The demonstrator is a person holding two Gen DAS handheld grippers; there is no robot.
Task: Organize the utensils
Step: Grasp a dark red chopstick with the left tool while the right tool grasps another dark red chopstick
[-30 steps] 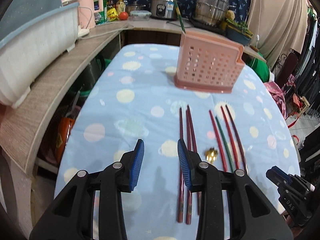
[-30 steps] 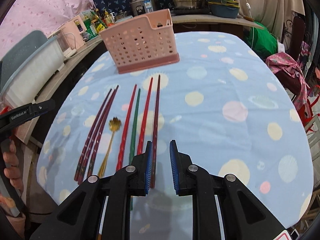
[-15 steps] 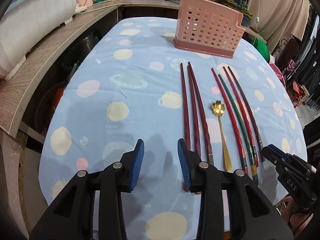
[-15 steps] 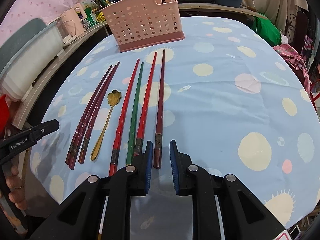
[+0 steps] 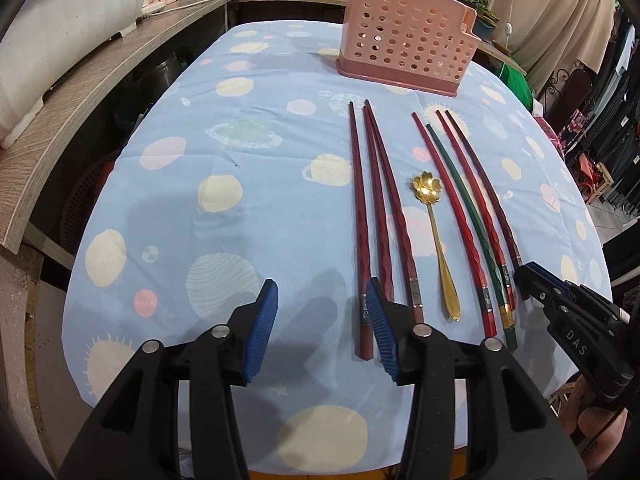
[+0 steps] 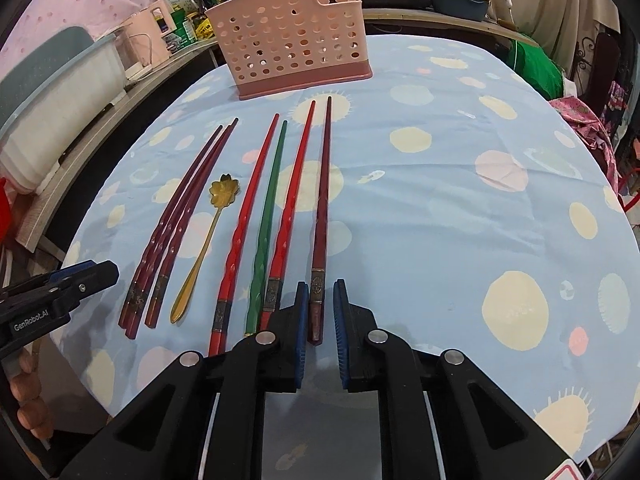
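Note:
Several chopsticks lie side by side on the blue dotted tablecloth. Three dark red chopsticks are at the left. A gold flower spoon comes after them, then a red, a green and a red chopstick, and last a maroon chopstick. A pink perforated holder stands behind them. My left gripper is open and its jaws are opening, with nothing between them; its right finger is beside the leftmost stick's end. My right gripper is shut on the maroon chopstick's near end.
A wooden counter with a white tub curves along the left. Pots and jars stand on the shelf behind the holder. Clothes hang at the right. The table's front edge is just below both grippers.
Both grippers sank toward the near ends of the chopsticks. The left jaws widened. The right jaws narrowed around the maroon chopstick's end.

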